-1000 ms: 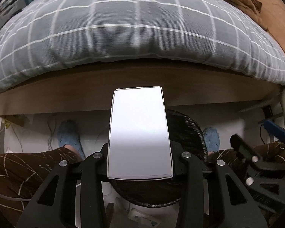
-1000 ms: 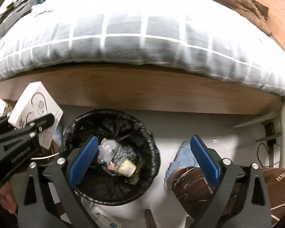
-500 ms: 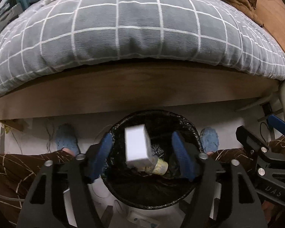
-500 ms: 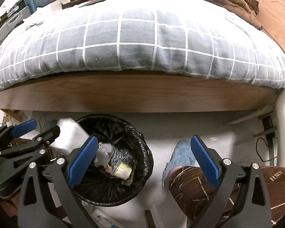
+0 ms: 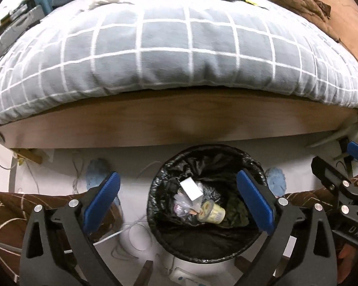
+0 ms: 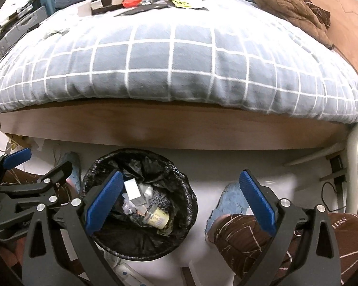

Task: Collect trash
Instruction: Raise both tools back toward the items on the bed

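From the left wrist, the left gripper (image 5: pixel 179 195) has its blue pads spread wide, its jaws having just been opening, with nothing between them; it hangs over the black-lined bin (image 5: pixel 155 205) on the pale floor, where the white box (image 5: pixel 191 189) lies tilted on the other rubbish beside a small yellow cup (image 5: pixel 213 212), below the wooden bed edge (image 5: pixel 179 121) and grey checked quilt (image 5: pixel 179 47). From the right wrist, the right gripper (image 6: pixel 179 200) is also spread apart and empty, the bin (image 6: pixel 188 205) down to its left with the box (image 6: pixel 132 188) inside, and a brown trouser leg (image 6: pixel 245 233) under its right finger
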Motion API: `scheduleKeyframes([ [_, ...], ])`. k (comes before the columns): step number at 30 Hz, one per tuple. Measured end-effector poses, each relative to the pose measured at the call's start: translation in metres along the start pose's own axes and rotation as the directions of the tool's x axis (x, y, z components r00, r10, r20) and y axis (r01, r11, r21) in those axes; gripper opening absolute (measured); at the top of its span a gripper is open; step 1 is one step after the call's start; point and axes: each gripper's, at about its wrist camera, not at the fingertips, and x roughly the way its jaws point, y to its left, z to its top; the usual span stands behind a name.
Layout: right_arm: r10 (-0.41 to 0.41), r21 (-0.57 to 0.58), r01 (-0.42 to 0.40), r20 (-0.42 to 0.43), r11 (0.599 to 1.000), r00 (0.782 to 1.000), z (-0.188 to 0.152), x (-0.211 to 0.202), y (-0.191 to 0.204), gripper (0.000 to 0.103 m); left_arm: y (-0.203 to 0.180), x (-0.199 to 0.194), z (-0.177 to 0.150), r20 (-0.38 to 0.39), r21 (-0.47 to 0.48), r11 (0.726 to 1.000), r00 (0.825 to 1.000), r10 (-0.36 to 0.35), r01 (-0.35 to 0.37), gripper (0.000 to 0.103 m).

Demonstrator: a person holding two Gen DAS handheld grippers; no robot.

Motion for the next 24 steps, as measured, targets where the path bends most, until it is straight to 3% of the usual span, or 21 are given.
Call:
scheduleKeyframes([
  [11,0.002,-0.025,-0.001,0.052,1.0,0.999,0.017,-0.024,0.014,0.095,0.027,-0.034,0.015,0.041,-0.069,0.998,0.999,0.014,-0.011,0.097],
  [24,-0.014,-0.024,0.016,0.116,1.0,0.993,0.039,-0.051,0.007,0.095,0.039,-0.076,0.04,0.157,-0.105,0.994,0.987,0.042,-0.026,0.097],
])
